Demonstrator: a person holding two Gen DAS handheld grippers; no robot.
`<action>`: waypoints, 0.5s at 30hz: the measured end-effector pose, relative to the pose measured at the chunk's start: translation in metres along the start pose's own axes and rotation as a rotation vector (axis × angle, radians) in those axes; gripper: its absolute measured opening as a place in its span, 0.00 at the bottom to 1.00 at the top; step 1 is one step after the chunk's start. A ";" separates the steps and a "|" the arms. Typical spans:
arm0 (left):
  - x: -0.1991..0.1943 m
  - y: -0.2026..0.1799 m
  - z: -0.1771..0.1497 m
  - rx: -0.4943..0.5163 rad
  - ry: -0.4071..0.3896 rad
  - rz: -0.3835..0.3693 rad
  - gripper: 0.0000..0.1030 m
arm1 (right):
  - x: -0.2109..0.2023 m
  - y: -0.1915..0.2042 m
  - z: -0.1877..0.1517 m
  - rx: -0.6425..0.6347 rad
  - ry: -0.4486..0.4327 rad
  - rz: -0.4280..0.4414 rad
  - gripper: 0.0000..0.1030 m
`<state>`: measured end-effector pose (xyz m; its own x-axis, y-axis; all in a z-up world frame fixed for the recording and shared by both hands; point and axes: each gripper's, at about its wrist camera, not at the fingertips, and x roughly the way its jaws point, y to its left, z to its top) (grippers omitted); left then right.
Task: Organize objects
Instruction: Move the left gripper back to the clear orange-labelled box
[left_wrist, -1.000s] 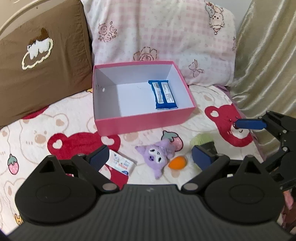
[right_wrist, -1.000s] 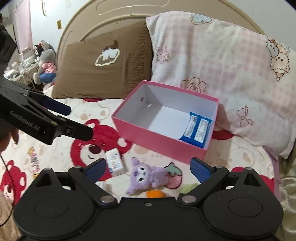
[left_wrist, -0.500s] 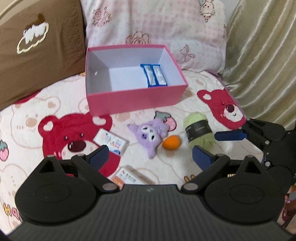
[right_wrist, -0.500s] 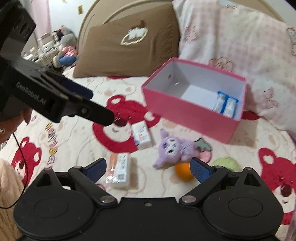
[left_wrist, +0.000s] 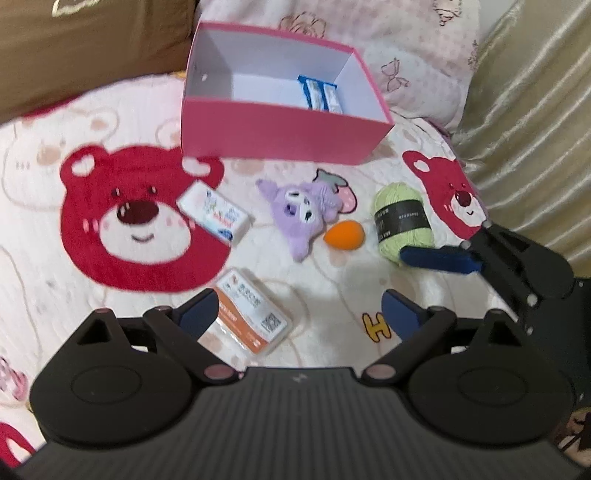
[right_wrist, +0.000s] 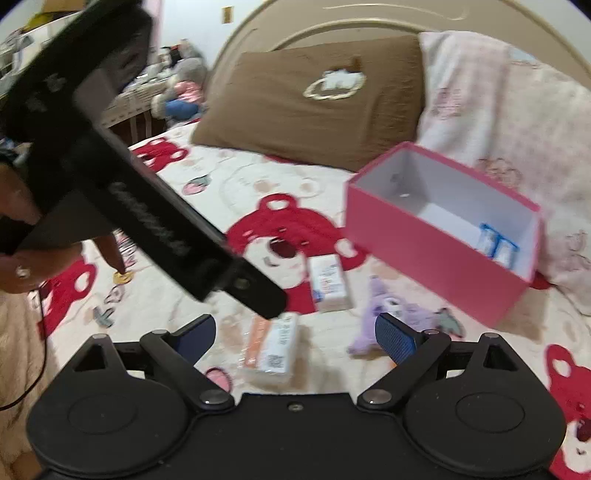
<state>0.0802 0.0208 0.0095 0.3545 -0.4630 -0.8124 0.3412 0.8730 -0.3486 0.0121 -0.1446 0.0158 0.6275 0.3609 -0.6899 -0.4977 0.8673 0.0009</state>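
A pink box (left_wrist: 280, 136) on the bed holds a blue snack pack (left_wrist: 320, 96). In front of it lie a white tissue pack (left_wrist: 214, 214), an orange-and-white pack (left_wrist: 251, 312), a purple plush (left_wrist: 301, 214), an orange egg-shaped sponge (left_wrist: 344, 233) and a green yarn ball (left_wrist: 402, 218). My left gripper (left_wrist: 299, 314) is open and empty, just above the orange-and-white pack. My right gripper (right_wrist: 295, 334) is open and empty over the same pack (right_wrist: 273, 347), with the plush (right_wrist: 388, 314) and box (right_wrist: 436, 236) to its right. One blue finger of the right gripper (left_wrist: 439, 260) shows by the yarn.
A brown pillow (right_wrist: 314, 96) and a pink checked pillow (right_wrist: 498, 110) lean on the headboard behind the box. A beige curtain (left_wrist: 535, 110) hangs at the right. The left gripper's body (right_wrist: 110, 177) crosses the left of the right wrist view. Clutter sits beside the bed (right_wrist: 177, 88).
Both grippers have pulled back from the box and lowered toward the loose items. The orange-and-white pack has come into view between the fingers. Nothing was grasped.
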 end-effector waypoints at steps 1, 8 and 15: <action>0.004 0.003 -0.003 -0.013 0.010 -0.005 0.92 | 0.002 0.004 -0.002 -0.015 0.004 0.018 0.91; 0.021 0.024 -0.022 -0.067 0.005 -0.015 0.89 | 0.031 0.018 -0.014 -0.035 0.075 0.049 0.88; 0.035 0.040 -0.034 -0.107 -0.017 -0.051 0.80 | 0.056 0.025 -0.027 0.007 0.130 0.055 0.82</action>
<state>0.0765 0.0451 -0.0484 0.3544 -0.5087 -0.7846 0.2641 0.8593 -0.4379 0.0187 -0.1114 -0.0420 0.5167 0.3606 -0.7765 -0.5246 0.8501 0.0457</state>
